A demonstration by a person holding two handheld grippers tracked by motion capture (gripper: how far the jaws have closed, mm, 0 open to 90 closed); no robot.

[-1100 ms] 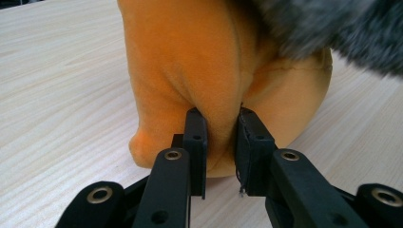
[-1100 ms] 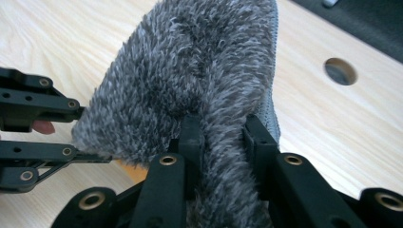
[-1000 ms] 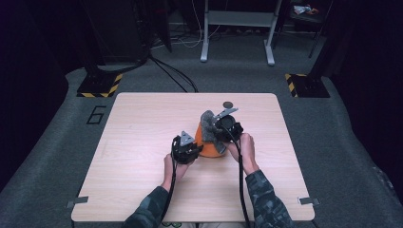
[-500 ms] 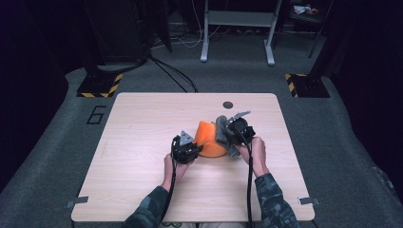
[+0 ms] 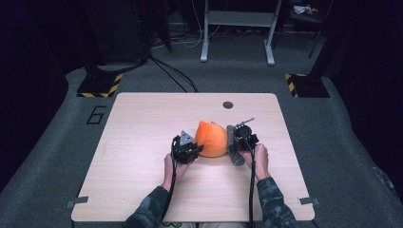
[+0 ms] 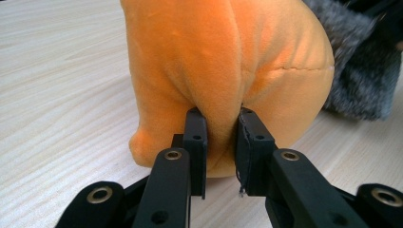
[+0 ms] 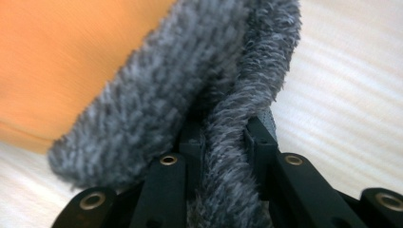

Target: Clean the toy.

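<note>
- The orange plush [image 5: 212, 138] sits mid-surface [image 5: 142, 123], the only bulk in the way.
- Left tongs [image 6: 218, 142] pinch its near-left side; right tongs [image 7: 223, 137] clamp the grey fur [image 5: 233, 145] on its right.
- Beyond the plush lies bare wood, but for a small dark disc [image 5: 228, 105].

Orange plush toy [image 5: 212, 138] with grey fuzzy part [image 5: 232, 145] (right side), lying mid-table, pinched both ends.
</note>
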